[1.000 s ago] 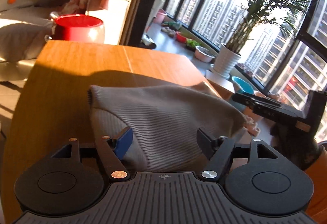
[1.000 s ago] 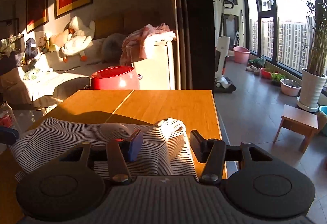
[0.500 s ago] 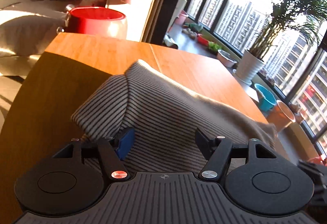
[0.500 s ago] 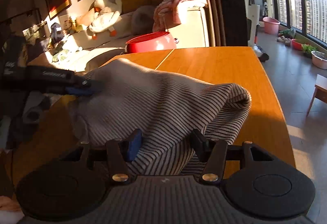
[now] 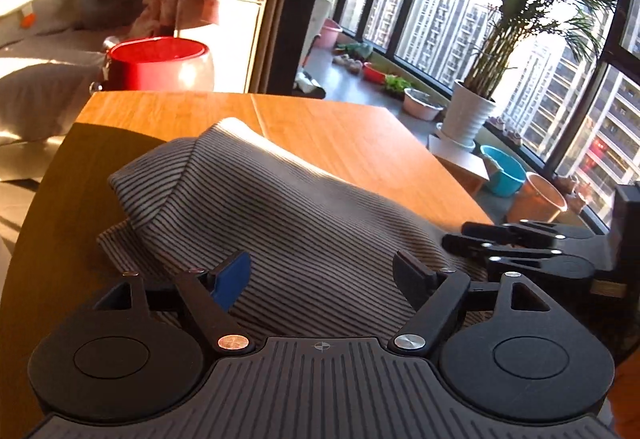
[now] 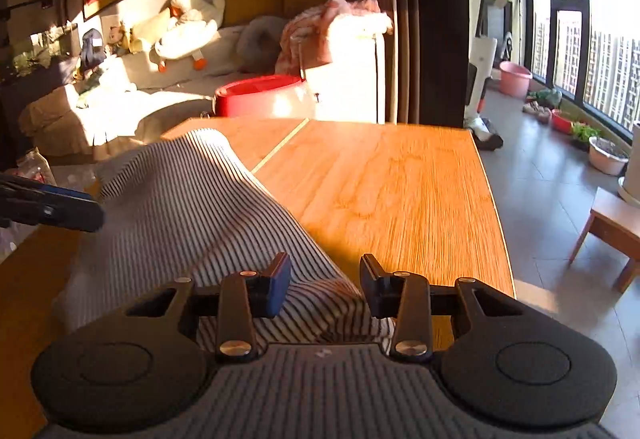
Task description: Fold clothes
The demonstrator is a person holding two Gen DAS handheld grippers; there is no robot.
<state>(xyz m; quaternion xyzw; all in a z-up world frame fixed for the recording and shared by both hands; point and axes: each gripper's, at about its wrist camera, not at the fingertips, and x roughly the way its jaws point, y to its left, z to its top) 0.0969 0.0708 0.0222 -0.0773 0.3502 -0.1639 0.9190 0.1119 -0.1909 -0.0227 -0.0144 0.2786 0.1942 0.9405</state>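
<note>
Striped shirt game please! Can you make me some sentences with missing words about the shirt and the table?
1. The striped shirt lies on a table made of ____.
2. Beyond the table's far edge stands a big pot coloured ____.
3. The pad on one finger of the left gripper is coloured ____.
4. Both the left gripper and the right gripper have their jaws ____.

Missing words: wood; red; blue; open
</note>
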